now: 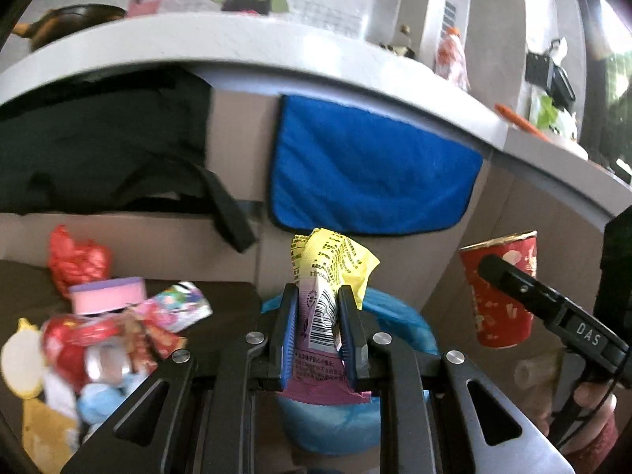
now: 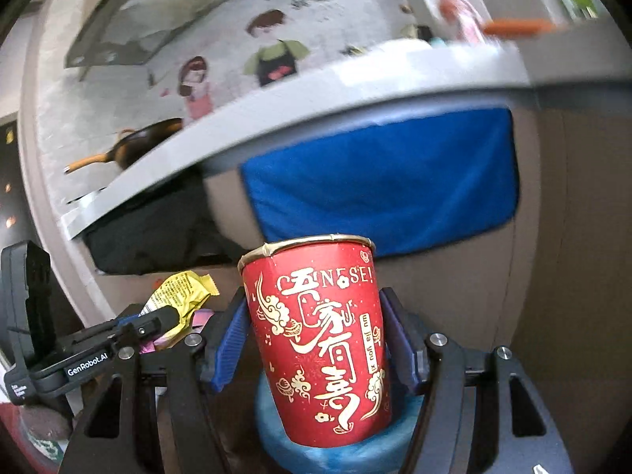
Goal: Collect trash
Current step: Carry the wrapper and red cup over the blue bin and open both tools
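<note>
Your left gripper (image 1: 318, 328) is clenched on a crumpled yellow-and-pink plastic snack wrapper (image 1: 328, 276), whose lower end is cut off behind the jaws. Your right gripper (image 2: 316, 339) clasps a red paper cup with gold lettering (image 2: 320, 339) by its sides; its interior is hidden. Below both sits a bin lined with a blue plastic bag (image 1: 399, 324), mostly covered. Left of your left gripper, a blurred heap of mixed trash (image 1: 114, 331) is hard to make out.
</note>
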